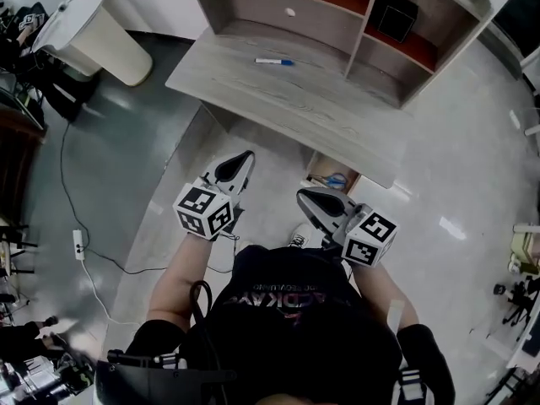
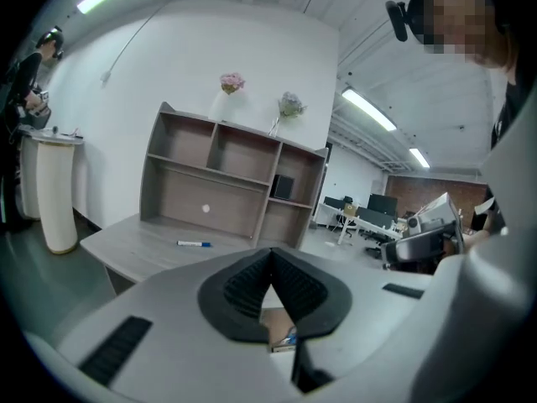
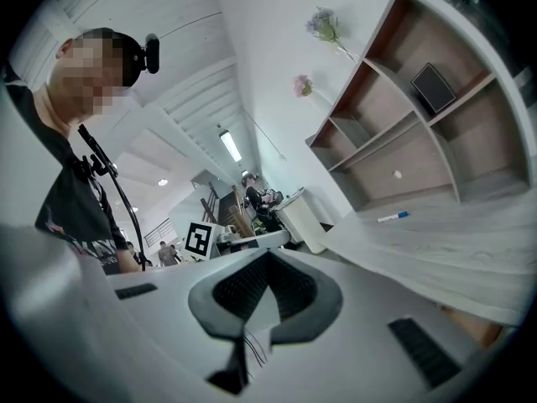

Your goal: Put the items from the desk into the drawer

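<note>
**A:** Where is the pen?

**B:** A marker pen (image 1: 274, 61) with a blue cap lies flat on the desk (image 1: 236, 87). It is toward the desk's back, just in front of the shelf unit (image 1: 253, 11) that stands on the desk.

**A:** And the tongs?

**B:** Both are off the desk, on the near side of its front edge and above the floor, well apart from the pen. The left tongs (image 1: 240, 163) point toward that front edge. In the left gripper view their ribbed black pads (image 2: 247, 288) meet at the tip, closed, with nothing gripped. The right tongs (image 1: 310, 198) hang beside them, nearer the desk's right front corner. Their pads (image 3: 243, 288) are likewise pressed together at the tip, with nothing held.

**A:** Can you see the drawer?

**B:** Yes. A brown drawer (image 1: 332, 178) stands pulled out below the desk's front edge, toward the desk's right end and just beside the right tongs. Something blue lies in it, too small to name.

**A:** What else is around the desk?

**B:** A black box (image 1: 395, 13) sits in a right-hand compartment of the shelf unit. The left gripper view shows two flowers (image 2: 232, 82) on top of the unit. A white stand (image 1: 101, 36) is on the floor off the desk's left end.
</note>
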### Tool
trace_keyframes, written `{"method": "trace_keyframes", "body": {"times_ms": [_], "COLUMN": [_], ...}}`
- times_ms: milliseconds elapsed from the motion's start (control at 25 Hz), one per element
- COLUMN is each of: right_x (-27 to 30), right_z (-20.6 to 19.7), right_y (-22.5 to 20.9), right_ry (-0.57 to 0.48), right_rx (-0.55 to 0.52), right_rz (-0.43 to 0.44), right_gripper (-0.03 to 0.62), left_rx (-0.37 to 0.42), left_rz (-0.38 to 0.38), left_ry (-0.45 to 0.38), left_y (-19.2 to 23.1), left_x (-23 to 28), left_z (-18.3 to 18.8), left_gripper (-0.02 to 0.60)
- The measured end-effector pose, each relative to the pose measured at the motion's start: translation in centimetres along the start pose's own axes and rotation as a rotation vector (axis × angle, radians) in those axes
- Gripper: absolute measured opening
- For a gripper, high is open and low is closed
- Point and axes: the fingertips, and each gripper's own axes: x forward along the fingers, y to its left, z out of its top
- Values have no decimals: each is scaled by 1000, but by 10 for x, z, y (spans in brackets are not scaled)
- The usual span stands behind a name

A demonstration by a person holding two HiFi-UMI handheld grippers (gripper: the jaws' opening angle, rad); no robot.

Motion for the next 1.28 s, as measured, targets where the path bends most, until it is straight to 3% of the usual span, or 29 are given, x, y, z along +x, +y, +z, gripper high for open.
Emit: {"method": "trace_keyframes", "body": {"times_ms": [400,560,720,1280], "right_x": [-10,-12,-8,35], "right_z": [27,30,31,41], "right_y": [-21,-32,-43,-104], "right_ry": [-58,-82,-111,-160], "right_rx": [-14,1,18,129], "right_rz": [-12,-57,-120,-351], "right_gripper": [17,17,17,18], "left_rx": [146,188,226,456], "left_rz": [51,56,25,-88], "left_ry": [53,91,145,354], "left_y": [38,66,96,198], "left_x": [61,88,115,237], "left_z": [23,31,31,11], "left_gripper": [12,12,73,125]}}
